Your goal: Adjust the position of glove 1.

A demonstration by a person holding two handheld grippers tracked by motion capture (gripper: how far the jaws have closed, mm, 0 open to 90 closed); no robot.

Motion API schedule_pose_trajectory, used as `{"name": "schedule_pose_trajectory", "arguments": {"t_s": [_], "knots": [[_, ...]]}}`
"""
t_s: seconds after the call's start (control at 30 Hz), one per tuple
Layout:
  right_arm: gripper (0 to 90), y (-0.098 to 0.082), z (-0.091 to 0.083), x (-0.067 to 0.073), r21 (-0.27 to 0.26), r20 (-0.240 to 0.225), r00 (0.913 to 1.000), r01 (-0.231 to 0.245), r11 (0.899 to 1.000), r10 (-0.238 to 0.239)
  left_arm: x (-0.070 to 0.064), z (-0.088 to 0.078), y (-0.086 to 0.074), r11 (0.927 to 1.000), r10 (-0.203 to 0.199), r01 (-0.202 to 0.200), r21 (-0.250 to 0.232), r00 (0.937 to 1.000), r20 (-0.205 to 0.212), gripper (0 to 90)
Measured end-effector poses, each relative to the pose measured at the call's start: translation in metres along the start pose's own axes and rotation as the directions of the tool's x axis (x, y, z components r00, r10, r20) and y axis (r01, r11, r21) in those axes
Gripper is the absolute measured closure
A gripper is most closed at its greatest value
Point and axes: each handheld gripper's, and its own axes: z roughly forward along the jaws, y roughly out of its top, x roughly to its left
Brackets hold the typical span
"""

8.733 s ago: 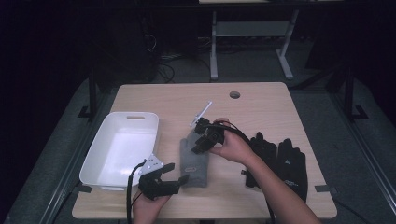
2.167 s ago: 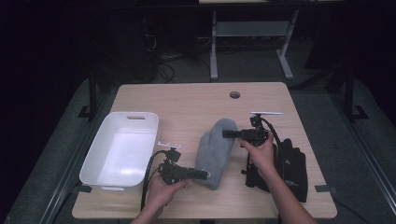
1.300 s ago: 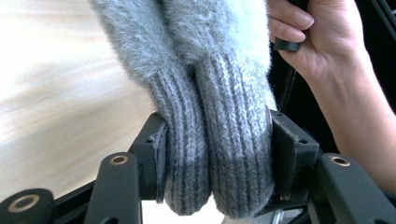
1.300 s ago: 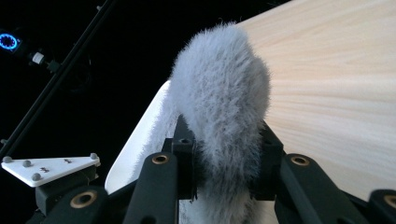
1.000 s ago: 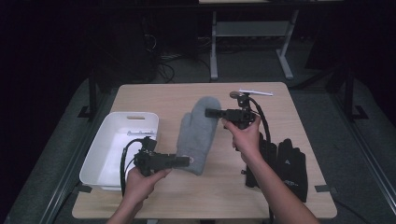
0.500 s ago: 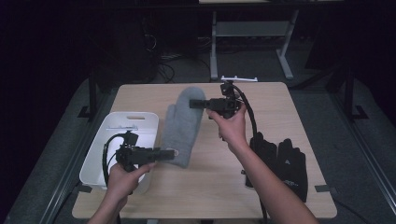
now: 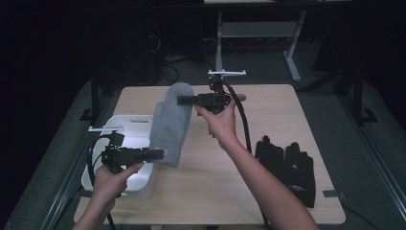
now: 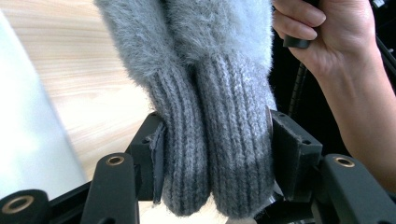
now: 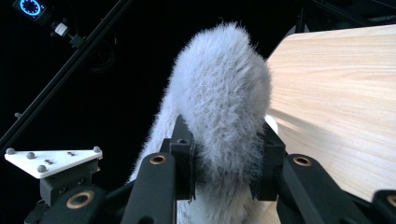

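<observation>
Here we see the left gripper [image 8: 212, 154] with its fingers [image 8: 156, 158] pressed on the ribbed cuff of the grey mitten [image 8: 210, 93], which looks like two layers side by side. The right gripper [image 9: 224, 158] clamps its fingers [image 9: 184, 154] on the mitten's fluffy tip. In the high view the mitten [image 7: 171, 122] hangs stretched between the left gripper [image 7: 160, 154] and the right gripper [image 7: 184, 100], lifted off the desk [image 7: 210, 182], its cuff end just beside the white bin [image 7: 143, 178]. A pair of black gloves [image 7: 287, 165] lies well apart at the desk's right.
</observation>
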Motion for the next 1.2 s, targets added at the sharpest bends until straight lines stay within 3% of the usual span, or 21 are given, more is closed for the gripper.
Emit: {"name": "schedule_pose_trajectory", "arguments": {"t_s": [0.67,1.2], "knots": [[66.4,0.006,0.064,0.023,0.05,-0.056,0.9984,0.007,0.999,-0.004,0.024,-0.054,-0.008,0.9986,-0.033,0.03,-0.045,0.9969,-0.071,44.3],[66.2,-0.002,0.102,0.025,0.102,-0.068,0.9976,0.001,0.995,0.006,0.048,-0.076,-0.02,0.9962,-0.078,0.073,-0.048,0.9904,-0.115,44.0]]}}
